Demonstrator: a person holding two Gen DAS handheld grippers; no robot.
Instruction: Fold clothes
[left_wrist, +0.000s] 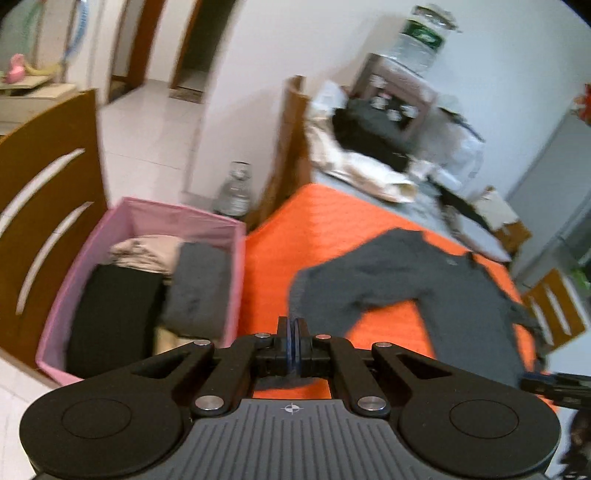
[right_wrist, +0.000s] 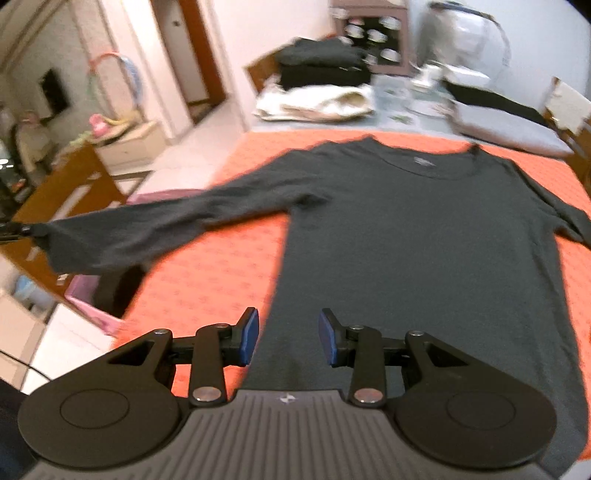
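A dark grey long-sleeved shirt (right_wrist: 424, 240) lies front up on the orange cover (right_wrist: 207, 280), neck toward the far side. Its left sleeve (right_wrist: 147, 229) is stretched out sideways and lifted off the cover. At the cuff, my left gripper (right_wrist: 20, 230) is shut on that sleeve. In the left wrist view the left gripper (left_wrist: 294, 332) has its blue pads pressed together, with grey cloth hanging beneath, and the shirt (left_wrist: 424, 280) spreads to the right. My right gripper (right_wrist: 290, 334) hovers open over the shirt's lower left hem, its pads apart and holding nothing.
A pink fabric bin (left_wrist: 140, 221) with folded clothes stands left of the orange cover (left_wrist: 306, 236). A wooden chair (left_wrist: 44, 206) is beside it, and a water bottle (left_wrist: 234, 192) on the floor. Piled clothes (right_wrist: 321, 74) and clutter lie at the far side.
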